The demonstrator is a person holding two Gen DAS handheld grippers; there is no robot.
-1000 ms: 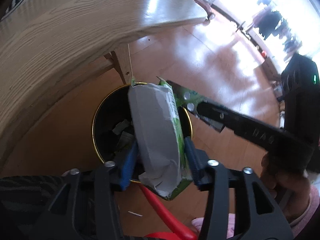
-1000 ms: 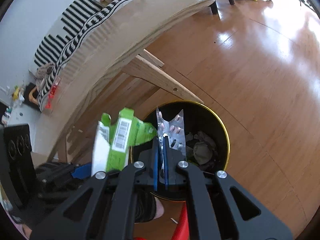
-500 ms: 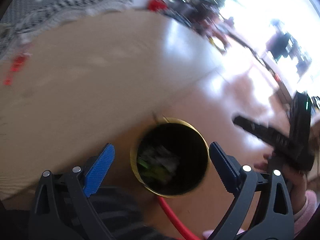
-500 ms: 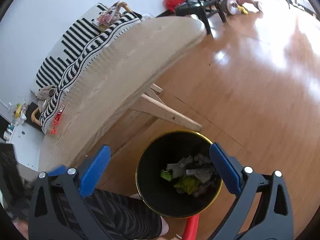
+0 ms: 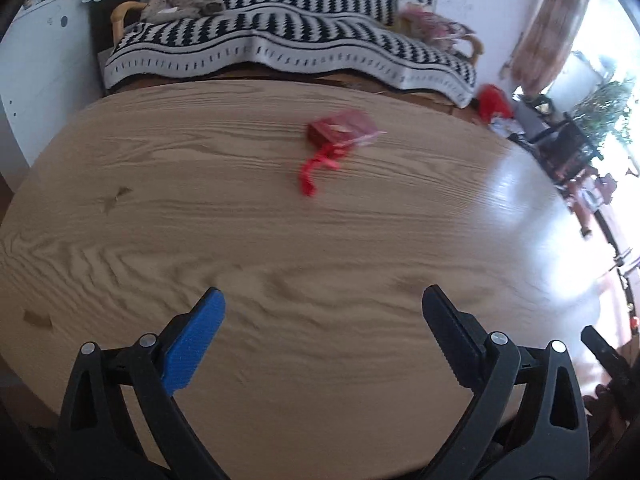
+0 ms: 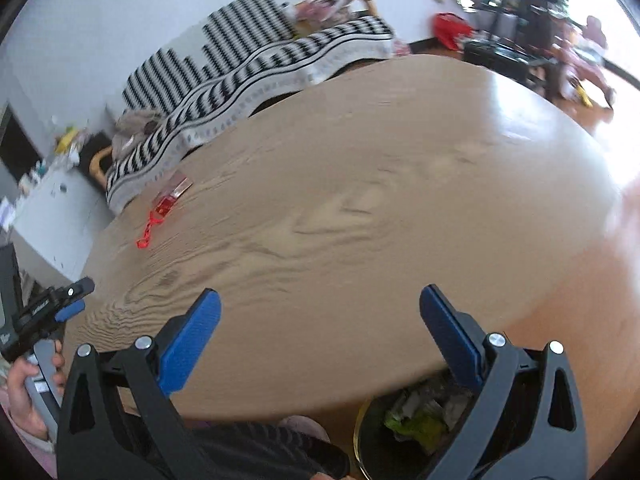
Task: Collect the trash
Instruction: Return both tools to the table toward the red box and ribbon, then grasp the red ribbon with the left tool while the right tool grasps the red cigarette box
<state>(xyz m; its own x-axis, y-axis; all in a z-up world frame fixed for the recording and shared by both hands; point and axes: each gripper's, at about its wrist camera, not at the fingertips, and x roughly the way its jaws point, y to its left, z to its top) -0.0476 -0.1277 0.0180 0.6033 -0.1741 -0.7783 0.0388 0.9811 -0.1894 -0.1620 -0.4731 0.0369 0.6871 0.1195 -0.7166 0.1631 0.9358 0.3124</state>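
Observation:
A red crumpled wrapper (image 5: 340,130) with a red strip trailing from it lies on the far half of the oval wooden table (image 5: 280,248). My left gripper (image 5: 320,292) hovers above the table's near part, its jaws opening, nothing between them. In the right wrist view the same wrapper (image 6: 172,196) sits far left on the table. My right gripper (image 6: 319,292) is open and empty over the table's near edge. Below that edge stands the black bin with a gold rim (image 6: 357,428), holding green and white trash (image 6: 416,420).
A sofa under a black and white striped blanket (image 5: 288,52) runs behind the table. A white cabinet (image 5: 36,64) stands at the left. Dark chairs and a red object (image 6: 448,28) are at the far right. A hand (image 6: 24,384) holds the left gripper's handle.
Both grippers let go of their trash over the bin, opened wide and swung up from the bin to face the tabletop. The green packet and blister pack now lie in the bin.

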